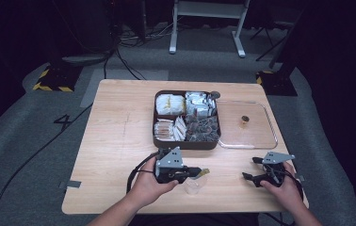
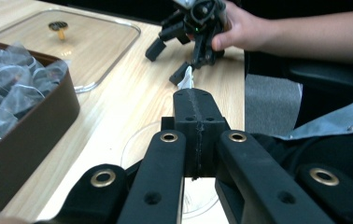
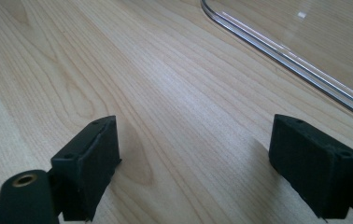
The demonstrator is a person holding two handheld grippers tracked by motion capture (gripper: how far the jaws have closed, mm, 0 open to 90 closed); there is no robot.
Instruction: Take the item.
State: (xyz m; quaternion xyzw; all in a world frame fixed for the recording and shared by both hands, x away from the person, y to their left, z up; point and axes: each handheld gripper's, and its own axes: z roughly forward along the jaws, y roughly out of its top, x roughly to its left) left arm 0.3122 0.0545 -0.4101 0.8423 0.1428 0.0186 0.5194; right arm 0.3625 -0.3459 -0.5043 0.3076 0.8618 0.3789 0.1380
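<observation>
left gripper (image 1: 199,172), jaws pressed on a tea bag (image 1: 204,171), hovers over the clear cup (image 1: 194,184); right gripper (image 1: 250,169) spread, empty. releasing off-centre could drop the bag beside the cup.

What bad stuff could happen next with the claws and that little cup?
1. The left claw is pinched shut on a small packet right above the clear plastic cup. The cup looks light, so a bump might tip it over.
2. The packet is held by just a bit, so it could slip and land on the table instead of in the cup.
3. The right claw, open and holding nothing, sits near the clear lid and could knock it.
</observation>
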